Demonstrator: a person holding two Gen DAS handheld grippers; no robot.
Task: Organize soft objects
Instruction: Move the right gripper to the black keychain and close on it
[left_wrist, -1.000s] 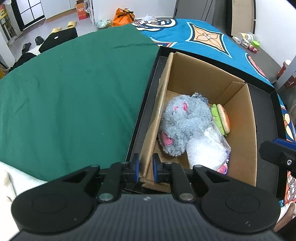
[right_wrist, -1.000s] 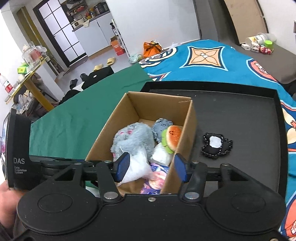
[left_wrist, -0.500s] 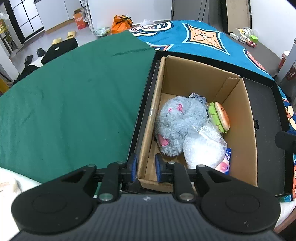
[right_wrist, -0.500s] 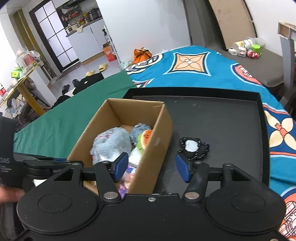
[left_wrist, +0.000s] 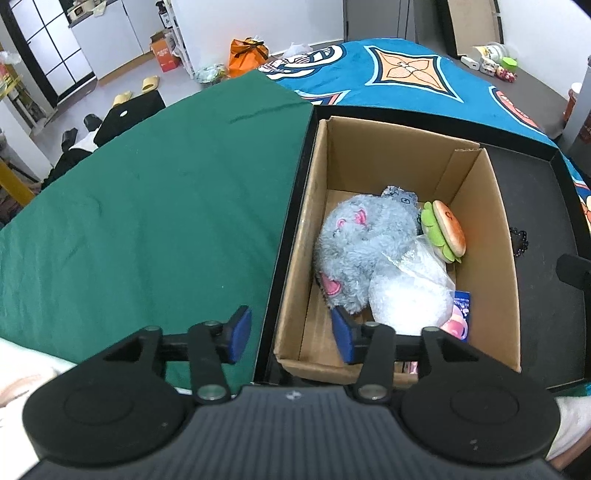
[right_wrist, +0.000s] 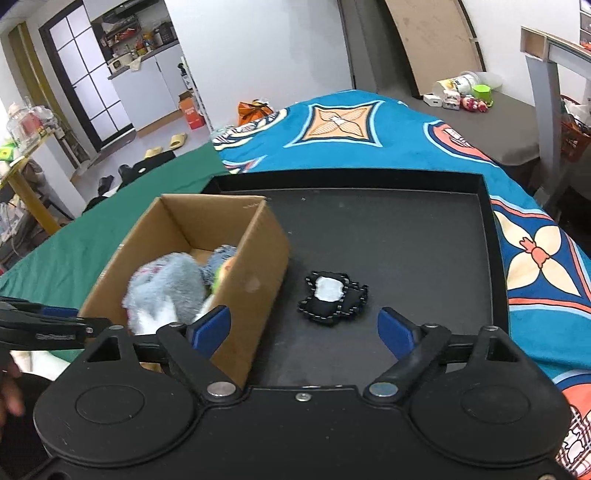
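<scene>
Green cloth (left_wrist: 155, 206) and blue patterned blanket (right_wrist: 373, 140) spread over a bed, with a shallow black tray (right_wrist: 424, 236) set on top. Open brown cardboard box (left_wrist: 484, 258) standing at the tray's left side, against its rim. Fluffy grey plush animal with pink ears (left_wrist: 362, 251) lying inside the box, a clear plastic bag of white stuffing (left_wrist: 410, 291) pressed against it, a plush hamburger with green lettuce edge (left_wrist: 445, 230) propped upright by the box's right wall, a small grey-blue plush (left_wrist: 400, 195) tucked behind, a pink and blue packet (left_wrist: 460, 317) partly hidden at the near end. Flat black soft toy with white centre patch and chain-like edge (right_wrist: 332, 295) lying on the bare tray floor just right of the box, apart from it. Left hand-held gripper (left_wrist: 291, 332) released, blue pads spread wide, straddling the box's near left corner and the tray rim, gripping nothing. Right hand-held gripper (right_wrist: 304, 330) also released, pads wide apart, hovering near the black toy, not touching it, left pad in front of the box's right wall. White cabinets and yellow slippers (right_wrist: 177, 140) on the floor beyond the bed
</scene>
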